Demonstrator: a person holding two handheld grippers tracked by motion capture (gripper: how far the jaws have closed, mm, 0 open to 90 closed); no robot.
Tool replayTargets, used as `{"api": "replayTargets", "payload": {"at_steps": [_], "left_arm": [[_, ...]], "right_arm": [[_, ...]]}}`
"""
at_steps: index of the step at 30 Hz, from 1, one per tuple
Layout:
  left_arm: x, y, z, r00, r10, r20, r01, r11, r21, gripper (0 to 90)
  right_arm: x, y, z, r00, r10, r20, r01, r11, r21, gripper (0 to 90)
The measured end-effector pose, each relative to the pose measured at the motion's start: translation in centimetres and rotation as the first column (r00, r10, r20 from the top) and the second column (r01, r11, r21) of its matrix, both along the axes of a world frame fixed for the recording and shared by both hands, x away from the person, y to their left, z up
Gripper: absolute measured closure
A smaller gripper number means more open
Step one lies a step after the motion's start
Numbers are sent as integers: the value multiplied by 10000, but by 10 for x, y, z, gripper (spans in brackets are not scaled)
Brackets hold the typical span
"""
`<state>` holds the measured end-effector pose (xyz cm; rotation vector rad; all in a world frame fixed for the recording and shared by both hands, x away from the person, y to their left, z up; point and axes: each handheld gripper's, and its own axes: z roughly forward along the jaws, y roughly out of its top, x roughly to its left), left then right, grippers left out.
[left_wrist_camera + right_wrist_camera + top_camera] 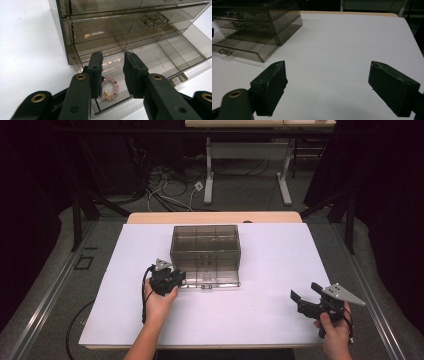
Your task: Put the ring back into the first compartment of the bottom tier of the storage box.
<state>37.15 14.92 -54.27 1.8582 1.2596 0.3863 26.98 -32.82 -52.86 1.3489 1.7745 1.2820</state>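
Jaws parted, bracelet point(110, 88) in open drawer point(160, 53)

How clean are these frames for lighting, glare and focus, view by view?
High view: the white table is evenly lit against dark, murky surroundings, and the picture is soft. Left gripper view: warm glare streaks on the smoky drawer unit; the bead bracelet is fairly sharp between the open jaws of the left hand-held gripper. Right gripper view: the near jaws are soft; faint shadow beside the unit.
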Motion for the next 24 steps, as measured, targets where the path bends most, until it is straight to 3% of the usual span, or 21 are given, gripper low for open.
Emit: {"api": "replayTargets", "payload": {"at_steps": [13,24], "left_arm": [[-1,0,3,9993,235,286,-232,9997,-114,490],[-2,-2,7,9991,232,355,-229,9997,-69,411]], "right_arm": [[0,0,0,10000,27,29,-27,10000,-35,144],[0,0,0,10000,-9,34,9,10000,-4,144]]}}
